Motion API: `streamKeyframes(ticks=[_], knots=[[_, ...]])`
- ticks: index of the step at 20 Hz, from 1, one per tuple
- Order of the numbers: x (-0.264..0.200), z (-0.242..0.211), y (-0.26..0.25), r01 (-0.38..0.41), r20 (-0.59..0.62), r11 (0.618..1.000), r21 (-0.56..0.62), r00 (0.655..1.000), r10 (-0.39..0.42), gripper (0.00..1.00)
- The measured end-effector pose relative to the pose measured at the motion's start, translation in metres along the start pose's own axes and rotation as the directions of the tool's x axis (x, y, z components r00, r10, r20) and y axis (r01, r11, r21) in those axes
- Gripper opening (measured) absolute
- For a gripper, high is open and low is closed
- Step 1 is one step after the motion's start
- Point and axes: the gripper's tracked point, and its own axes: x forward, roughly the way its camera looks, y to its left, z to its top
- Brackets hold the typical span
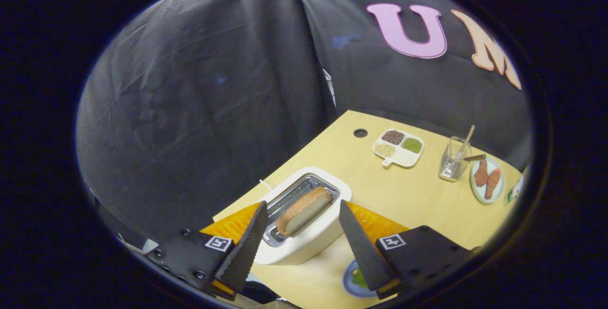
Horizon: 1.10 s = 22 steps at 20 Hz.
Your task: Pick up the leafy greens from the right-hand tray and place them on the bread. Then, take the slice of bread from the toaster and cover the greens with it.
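Gripper (300, 233) spread wide, empty, above toaster (304, 233) at lower centre; bread slice (304, 210) not yet pulled. Greens (359, 279) look placed on plate (350, 286), lower right.

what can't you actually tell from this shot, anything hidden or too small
- Blue plate with greens, gripper view: mostly hidden behind one finger, so any bread beneath can't be confirmed.
- Bread slice: lower part sunk in the toaster slot.
- Divided dish: contents too small to identify.
- Gripper open, above the toaster.

Tool (304, 233) with textured wedge fingers, screwed mounts (each bearing a square marker)
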Motion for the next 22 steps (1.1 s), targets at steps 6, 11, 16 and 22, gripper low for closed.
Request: streamKeyframes(ticks=[6, 11, 16, 22], knots=[[0.035, -0.004, -0.003, 0.028, -0.092, 0.990, 0.141, 0.996, -0.016, 0.82], [0.049, -0.016, -0.010, 0.080, -0.174, 0.972, 0.219, 0.984, -0.042, 0.59], [0.053, -0.014, -0.008, 0.090, -0.183, 0.961, 0.263, 0.982, -0.042, 0.35], [0.039, -0.006, -0.005, 0.063, -0.153, 0.966, 0.250, 0.988, -0.025, 0.08]])
